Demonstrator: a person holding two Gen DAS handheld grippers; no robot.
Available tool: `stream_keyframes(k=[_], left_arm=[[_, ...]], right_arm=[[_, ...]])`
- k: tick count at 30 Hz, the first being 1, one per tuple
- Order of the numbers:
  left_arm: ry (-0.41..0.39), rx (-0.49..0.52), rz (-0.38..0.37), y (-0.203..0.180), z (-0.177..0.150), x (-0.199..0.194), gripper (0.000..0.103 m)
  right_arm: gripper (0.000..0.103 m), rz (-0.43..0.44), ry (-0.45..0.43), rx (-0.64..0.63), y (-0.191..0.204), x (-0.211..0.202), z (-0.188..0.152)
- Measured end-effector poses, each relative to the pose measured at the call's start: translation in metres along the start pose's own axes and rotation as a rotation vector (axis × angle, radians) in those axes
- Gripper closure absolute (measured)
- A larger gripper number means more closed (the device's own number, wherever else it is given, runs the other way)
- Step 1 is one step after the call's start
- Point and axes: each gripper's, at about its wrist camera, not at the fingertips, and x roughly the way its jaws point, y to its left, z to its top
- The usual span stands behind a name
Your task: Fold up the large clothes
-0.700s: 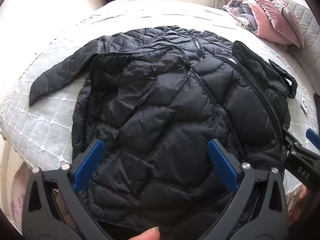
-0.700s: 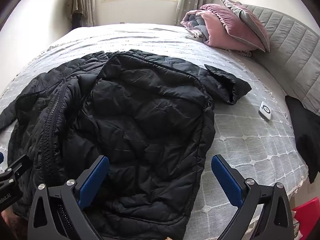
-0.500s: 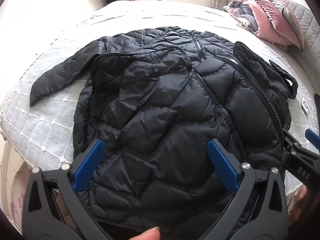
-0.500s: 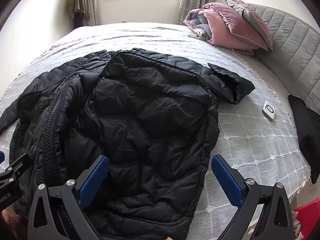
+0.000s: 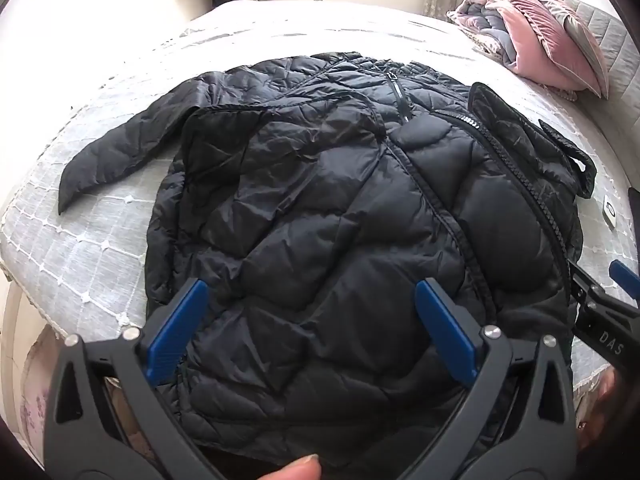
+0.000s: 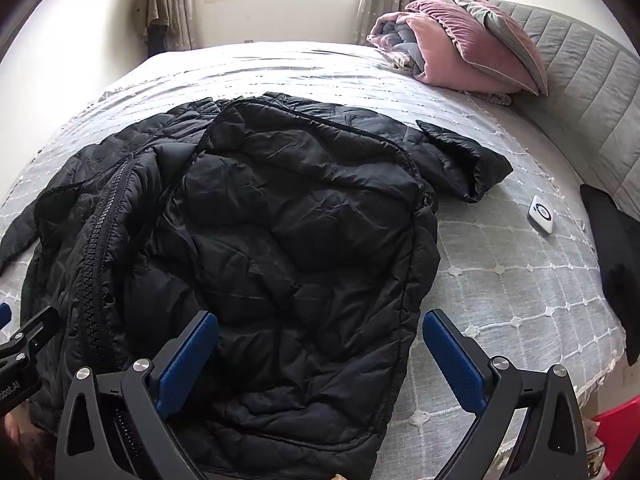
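Black puffer jacket point(image 5: 340, 220) spread flat on the bed point(image 5: 100, 248), both grippers hanging above its near hem with jaws wide apart and nothing between them.

Left gripper point(image 5: 308, 320): blue pads spread fully, gripping nothing, angled down over the jacket's lower panel, which fills the gap between the jaws and runs on ahead of them. One sleeve point(image 5: 120, 148) stretched out ahead and to the left of the left jaw; zipper point(image 5: 520, 184) running ahead and to the right of the right jaw. Right gripper point(image 6: 320, 360): jaws likewise spread and empty, the jacket's side edge lying between them, bare bedspread ahead of the right jaw. Folded sleeve cuff point(image 6: 464, 160) ahead and to the right, a small white remote point(image 6: 542, 215) just beyond it, pink pillows point(image 6: 460, 48) far ahead by the headboard point(image 6: 580, 80).
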Motion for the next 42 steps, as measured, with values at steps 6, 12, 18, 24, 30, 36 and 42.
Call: stream_keyframes(k=[6,12,18,24,30,36,42], left_arm=[[0.0,0.004,-0.001,-0.0022,-0.0001,-0.0004,0.0],[0.0,0.001,0.0,-0.001,-0.0005,-0.0001,0.0],[0.0,0.003,-0.001,-0.0028,-0.0011,-0.0001,0.0],[0.001,0.001,-0.001,-0.0034,-0.0016,0.0005,0.0],[0.001,0.0,-0.001,-0.0012,-0.0009,0.0005,0.0],[0.003,0.0,-0.001,-0.004,-0.0023,0.001,0.0],[0.002,0.0,-0.001,-0.0008,-0.0007,0.0005,0.0]], right_arm=[[0.0,0.0,0.003,0.001,0.0006,0.0013,0.001],[0.0,0.003,0.003,-0.002,0.0005,0.0013,0.0008],[0.0,0.001,0.004,-0.005,0.0024,0.0024,-0.0006],[0.0,0.002,0.005,-0.006,0.0014,0.0023,-0.0002],[0.0,0.004,0.006,-0.007,0.0013,0.0021,-0.0008],[0.0,0.004,0.007,-0.007,0.0006,0.0032,-0.0009],[0.0,0.005,0.008,-0.009,0.0007,0.0036,-0.0014]])
